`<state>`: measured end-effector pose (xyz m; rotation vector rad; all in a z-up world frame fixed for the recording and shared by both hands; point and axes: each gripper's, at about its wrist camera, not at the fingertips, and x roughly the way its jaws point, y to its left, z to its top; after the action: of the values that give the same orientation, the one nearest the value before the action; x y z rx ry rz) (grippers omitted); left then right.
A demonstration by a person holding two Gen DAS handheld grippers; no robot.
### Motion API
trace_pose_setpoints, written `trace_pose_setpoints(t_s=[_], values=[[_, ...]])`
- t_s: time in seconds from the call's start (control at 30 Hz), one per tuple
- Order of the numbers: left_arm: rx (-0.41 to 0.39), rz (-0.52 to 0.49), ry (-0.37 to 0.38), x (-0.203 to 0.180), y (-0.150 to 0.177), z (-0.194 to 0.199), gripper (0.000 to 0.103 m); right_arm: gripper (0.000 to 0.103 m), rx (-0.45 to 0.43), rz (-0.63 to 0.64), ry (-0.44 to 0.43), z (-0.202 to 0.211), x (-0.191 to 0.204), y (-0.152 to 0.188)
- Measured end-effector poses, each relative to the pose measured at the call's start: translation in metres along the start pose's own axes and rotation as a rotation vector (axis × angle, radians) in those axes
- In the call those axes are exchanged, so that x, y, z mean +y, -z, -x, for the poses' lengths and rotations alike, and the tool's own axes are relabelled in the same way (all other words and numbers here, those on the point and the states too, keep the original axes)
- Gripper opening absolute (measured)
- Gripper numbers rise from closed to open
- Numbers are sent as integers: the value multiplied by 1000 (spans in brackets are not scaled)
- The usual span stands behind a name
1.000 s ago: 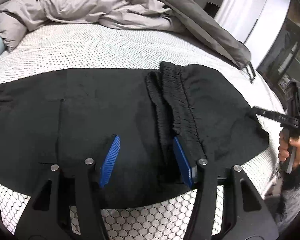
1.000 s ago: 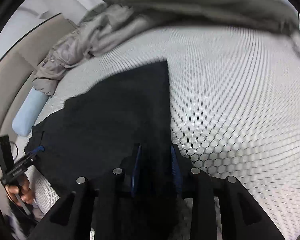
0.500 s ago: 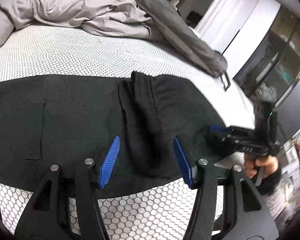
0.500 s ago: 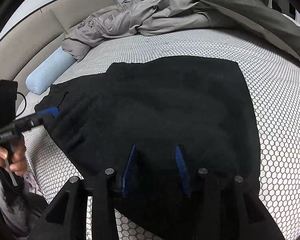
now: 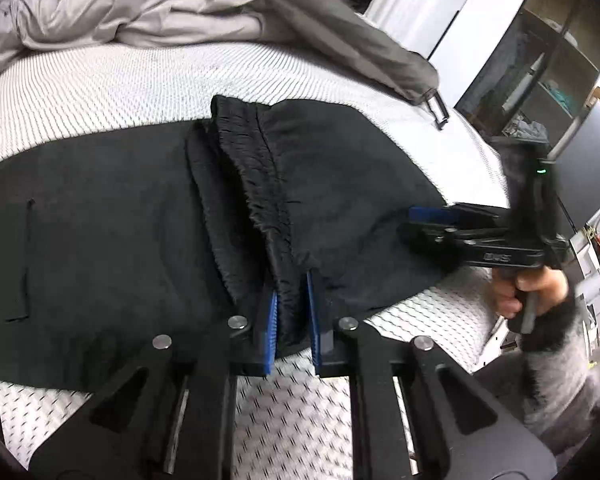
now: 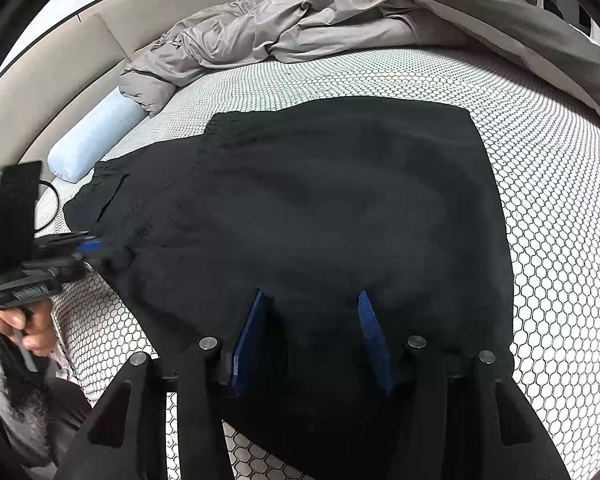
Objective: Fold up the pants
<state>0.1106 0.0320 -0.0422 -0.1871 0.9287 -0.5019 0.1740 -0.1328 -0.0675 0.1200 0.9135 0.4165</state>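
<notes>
Bed [image 6: 560, 208]: white cover with a honeycomb print, taking up most of both views; padded beige headboard [image 6: 100, 52] curves along the far side.
Duvet [image 5: 140, 12]: grey, crumpled, heaped on the far part of the bed; a darker grey cover [image 5: 340, 36] trails off it toward the bed's edge.
Pants [image 6: 340, 200]: black, lying flat on the bed cover, near the edge where the person stands; one part is folded over the rest, so the gathered elastic waistband [image 5: 252, 168] lies across the middle of the cloth as a ridge.
Bolster [image 6: 96, 136]: pale blue, cylindrical, lying against the headboard, beside the end of the pants, not touching them as far as I can tell.
Shelving [image 5: 540, 60]: dark, glass-fronted, past the bed; contents too blurred to name.
Left gripper [image 5: 292, 316]: blue pads closing, nearly together, with the near end of the waistband ridge pinched between them; pads press on the cloth. In the right wrist view the same tool [image 6: 96, 252] bites the pants' near edge.
Right gripper [image 6: 312, 340]: jaws opening, pads well apart, resting over the pants' near edge; cloth lies between and under the pads but they do not press on it. In the left wrist view it [image 5: 416, 216] sits at the folded end of the pants.
Right hand [image 5: 532, 288]: wrapped round the handle, fuzzy dark cuff at the wrist.
Left hand [image 6: 28, 324]: gripping its handle, low beside the bed.
</notes>
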Motion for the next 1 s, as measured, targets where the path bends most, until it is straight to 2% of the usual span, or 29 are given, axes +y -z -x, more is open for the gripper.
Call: trace_pose_setpoints(t_s=[0.13, 0.2, 0.23, 0.3, 0.33, 0.37, 0.4, 0.47, 0.5, 0.57, 0.6, 0.63, 0.67, 0.73, 0.8, 0.83, 0.9, 0.93, 1.0], values=[[96, 25, -62, 15, 9, -18, 11, 53, 4, 27, -4, 1, -1, 5], [71, 33, -80, 15, 7, -11, 17, 53, 6, 49, 5, 3, 1, 7], [45, 11, -115, 9, 4, -4, 20, 53, 1, 55, 17, 6, 3, 8], [-43, -46, -178, -4, 0, 14, 23, 55, -9, 71, 28, 17, 9, 11], [-90, -62, -168, -10, -2, 22, 26, 55, -15, 92, 15, 22, 14, 13], [-122, -66, -155, -16, -4, 25, 34, 56, -19, 115, 7, 24, 18, 15], [-145, -70, -145, -23, -6, 23, 39, 58, -18, 147, 9, 24, 23, 19], [-148, -105, -125, -38, -7, 6, 39, 58, 18, 206, 47, 14, 29, 27], [-130, -133, -113, -46, -7, -8, 39, 58, 38, 231, 70, 10, 29, 31], [-33, -198, -118, -59, -4, -39, 39, 58, 45, 250, 91, 16, 21, 37], [46, -215, -145, -58, 0, -57, 39, 58, 50, 230, 91, 23, 14, 39], [91, -219, -163, -55, 3, -67, 39, 58, 49, 198, 94, 32, 1, 41], [94, -220, -163, -56, 3, -71, 39, 57, 43, 171, 111, 39, -11, 43], [88, -218, -163, -63, 1, -61, 39, 58, 56, 89, 155, 51, -44, 49], [42, -214, -144, -69, -3, -46, 39, 54, 13, 13, 148, 66, -62, 49], [3, -217, -138, -73, -7, -36, 39, 48, -26, -1, 137, 73, -61, 46], [-78, -207, -116, -82, -18, -26, 39, 47, -100, 24, 119, 79, -45, 36], [-88, -198, -108, -84, -22, -29, 39, 47, -121, 43, 102, 75, -32, 29], [-54, -184, -122, -86, -33, -51, 39, 47, -123, 62, 96, 57, -9, 15]])
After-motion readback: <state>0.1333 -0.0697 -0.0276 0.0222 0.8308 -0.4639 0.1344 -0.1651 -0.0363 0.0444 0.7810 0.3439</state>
